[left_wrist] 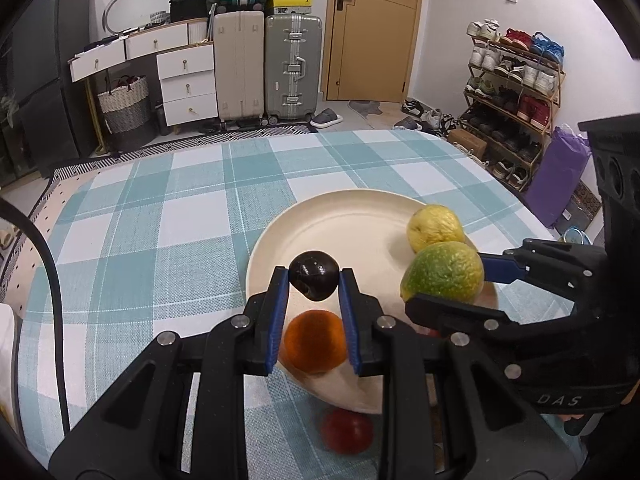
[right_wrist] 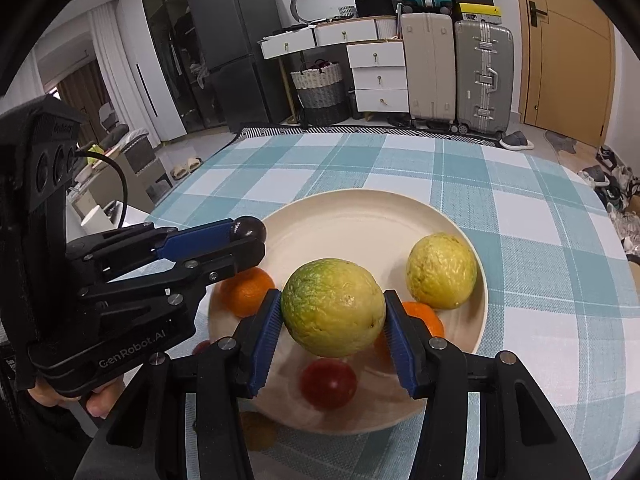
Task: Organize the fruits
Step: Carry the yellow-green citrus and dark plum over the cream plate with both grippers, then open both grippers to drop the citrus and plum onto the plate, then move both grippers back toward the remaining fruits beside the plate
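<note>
Nearest in the right wrist view, a red fruit (right_wrist: 329,384) and two oranges (right_wrist: 248,291) are already sitting on the cream plate (right_wrist: 360,216), while a brownish fruit (right_wrist: 258,432) is lying just off its near rim, apparently still waiting. Above them the right gripper (right_wrist: 333,322) is clamping a green-yellow fruit (right_wrist: 333,307) over the plate, and the left gripper (left_wrist: 314,280) is pinching a small dark plum (left_wrist: 314,275) between narrow fingers. Farther back a yellow fruit (right_wrist: 442,270) is resting on the plate. So the sorting is looking well along, with two fruits yet to be set down. The left wrist view is hiding the second orange and blurring the red fruit; the checked tablecloth (left_wrist: 160,216) is stretching beyond.
</note>
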`<action>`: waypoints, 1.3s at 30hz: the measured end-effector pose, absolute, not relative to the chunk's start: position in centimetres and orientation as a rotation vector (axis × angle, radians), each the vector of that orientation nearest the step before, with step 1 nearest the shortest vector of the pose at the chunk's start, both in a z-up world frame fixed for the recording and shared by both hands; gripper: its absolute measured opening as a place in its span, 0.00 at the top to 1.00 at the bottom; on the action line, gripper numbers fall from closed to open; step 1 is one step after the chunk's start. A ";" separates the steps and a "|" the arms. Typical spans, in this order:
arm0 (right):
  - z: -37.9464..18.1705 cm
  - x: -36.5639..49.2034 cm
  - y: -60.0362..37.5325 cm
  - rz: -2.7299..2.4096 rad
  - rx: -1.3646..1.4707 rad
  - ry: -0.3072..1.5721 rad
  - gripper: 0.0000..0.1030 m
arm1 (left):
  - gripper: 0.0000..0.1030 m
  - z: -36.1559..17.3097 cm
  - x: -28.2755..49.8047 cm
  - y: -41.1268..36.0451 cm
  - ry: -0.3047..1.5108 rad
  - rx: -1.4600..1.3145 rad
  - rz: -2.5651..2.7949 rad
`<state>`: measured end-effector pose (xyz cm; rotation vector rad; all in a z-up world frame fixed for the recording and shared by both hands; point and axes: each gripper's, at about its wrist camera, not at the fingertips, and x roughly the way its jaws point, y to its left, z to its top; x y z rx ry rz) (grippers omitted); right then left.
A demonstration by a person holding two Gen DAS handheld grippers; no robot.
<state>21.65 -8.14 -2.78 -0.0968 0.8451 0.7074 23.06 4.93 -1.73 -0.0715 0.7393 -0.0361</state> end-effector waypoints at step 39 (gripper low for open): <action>-0.8 13.3 -15.8 0.646 -0.021 0.759 0.00 | 0.01 1.0 9.6 3.2 0.662 -0.072 0.015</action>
